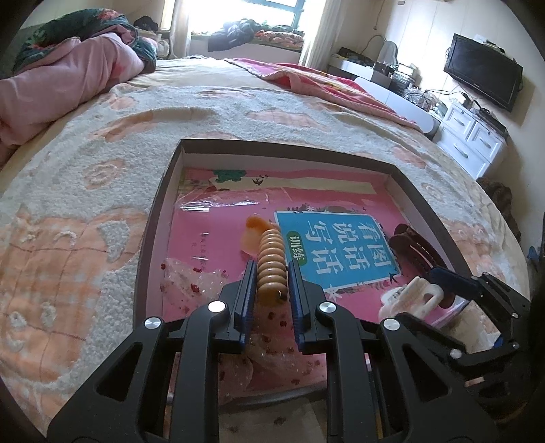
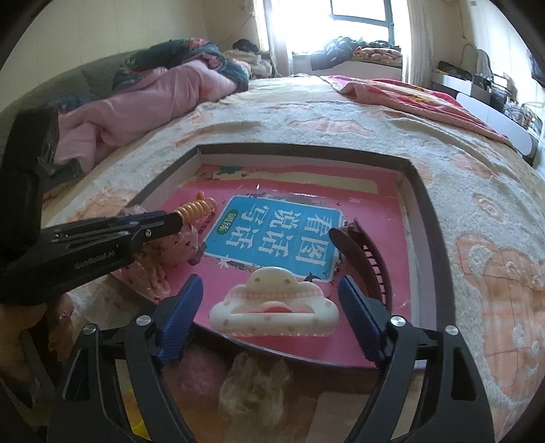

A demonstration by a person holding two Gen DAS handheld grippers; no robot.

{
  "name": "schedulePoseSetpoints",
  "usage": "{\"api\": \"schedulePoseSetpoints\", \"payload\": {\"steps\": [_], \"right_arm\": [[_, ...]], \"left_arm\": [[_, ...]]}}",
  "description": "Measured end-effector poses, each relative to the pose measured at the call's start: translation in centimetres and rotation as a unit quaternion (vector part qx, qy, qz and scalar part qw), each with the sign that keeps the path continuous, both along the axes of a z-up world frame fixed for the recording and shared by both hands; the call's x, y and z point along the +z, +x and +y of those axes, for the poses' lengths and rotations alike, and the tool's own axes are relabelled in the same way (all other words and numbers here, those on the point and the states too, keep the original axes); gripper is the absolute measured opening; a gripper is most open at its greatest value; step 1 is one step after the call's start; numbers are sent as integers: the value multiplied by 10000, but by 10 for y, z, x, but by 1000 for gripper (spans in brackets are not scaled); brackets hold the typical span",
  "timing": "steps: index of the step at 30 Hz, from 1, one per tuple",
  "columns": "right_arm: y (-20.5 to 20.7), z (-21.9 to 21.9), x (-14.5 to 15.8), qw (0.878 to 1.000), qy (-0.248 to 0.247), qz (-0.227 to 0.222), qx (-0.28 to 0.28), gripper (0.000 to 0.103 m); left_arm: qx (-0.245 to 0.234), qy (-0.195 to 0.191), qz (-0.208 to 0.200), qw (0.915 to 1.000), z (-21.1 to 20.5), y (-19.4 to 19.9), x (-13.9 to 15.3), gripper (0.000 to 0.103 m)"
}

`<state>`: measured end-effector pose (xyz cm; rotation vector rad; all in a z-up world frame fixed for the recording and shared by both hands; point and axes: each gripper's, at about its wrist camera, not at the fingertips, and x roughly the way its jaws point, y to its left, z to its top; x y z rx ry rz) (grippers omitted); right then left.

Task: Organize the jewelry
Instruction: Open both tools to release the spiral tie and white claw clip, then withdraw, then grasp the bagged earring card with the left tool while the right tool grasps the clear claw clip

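Left gripper (image 1: 271, 272) is clenched on the orange ribbed hair clip (image 1: 271, 259); keep it clear above the tray (image 1: 272, 147). Right gripper (image 2: 270, 300) stands released, straddling the white cloud clip (image 2: 272, 310) at 6 o'clock on the book (image 2: 276, 235); close squarely across its ends.

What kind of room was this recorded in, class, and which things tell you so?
Most likely a bedroom: a wide bed with a heaped pink quilt, a curtained window, and a television above white drawers.
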<state>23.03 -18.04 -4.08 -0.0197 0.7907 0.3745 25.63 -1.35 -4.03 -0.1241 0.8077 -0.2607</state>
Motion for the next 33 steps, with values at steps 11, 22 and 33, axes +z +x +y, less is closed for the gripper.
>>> {"api": "schedulePoseSetpoints", "payload": {"steps": [11,22,33], "right_arm": [[-30,-22,17,9997,137,-184,-110,83],[-63,-35,35,9988,73,-462,-136,86],[-88,-38,43,9983,34,-581,-77,88]], "left_arm": [[163,-133,-226,9995,8,-30,17,33],[258,-83,-568,9980,10,-66,38,55],[264,131,-750,9968,10,-97,49,86]]}}
